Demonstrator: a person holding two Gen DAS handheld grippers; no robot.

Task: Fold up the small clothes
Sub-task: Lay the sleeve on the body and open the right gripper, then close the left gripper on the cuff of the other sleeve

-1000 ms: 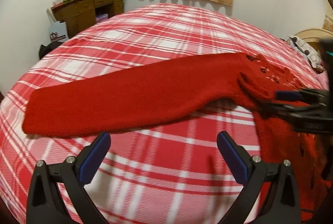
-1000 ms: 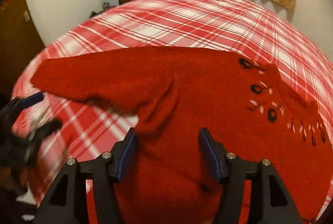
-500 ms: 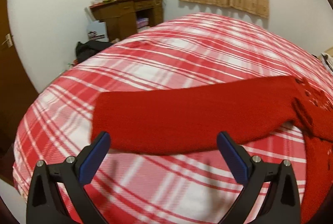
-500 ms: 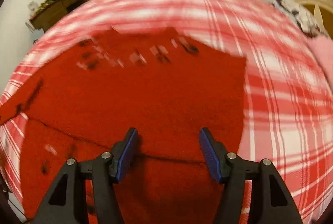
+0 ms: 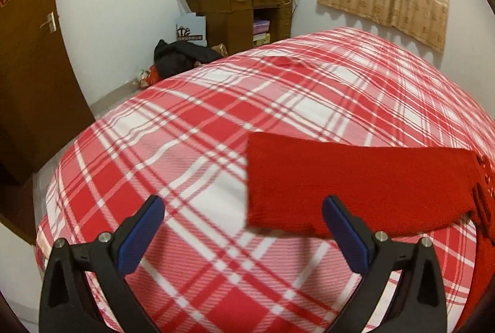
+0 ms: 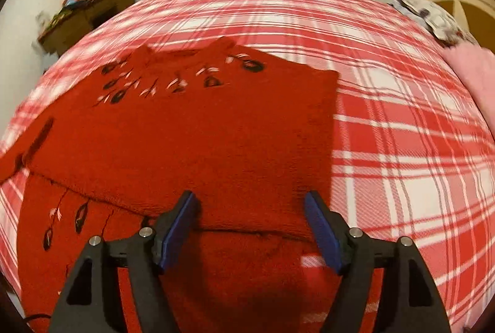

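Note:
A small red knit sweater (image 6: pixel 191 147) with dark and pink flower embroidery lies on the red-and-white plaid bed (image 6: pixel 402 132). One sleeve (image 6: pixel 216 129) is folded across its body. In the left wrist view the other sleeve (image 5: pixel 355 187) stretches out flat to the left, its cuff end just ahead of my left gripper (image 5: pixel 243 218), which is open and empty above the bed (image 5: pixel 185 147). My right gripper (image 6: pixel 250 218) is open and empty, low over the folded part of the sweater.
A wooden desk (image 5: pixel 241 14) with clutter stands against the far wall, with bags (image 5: pixel 182 54) on the floor beside it. A brown door (image 5: pixel 27 54) is at the left. A pink cloth (image 6: pixel 476 79) and a patterned pillow (image 6: pixel 427 14) lie at the bed's right.
My left gripper has swung left along the outstretched sleeve to its cuff end. My right gripper has swung right, from the left sleeve side to over the folded body.

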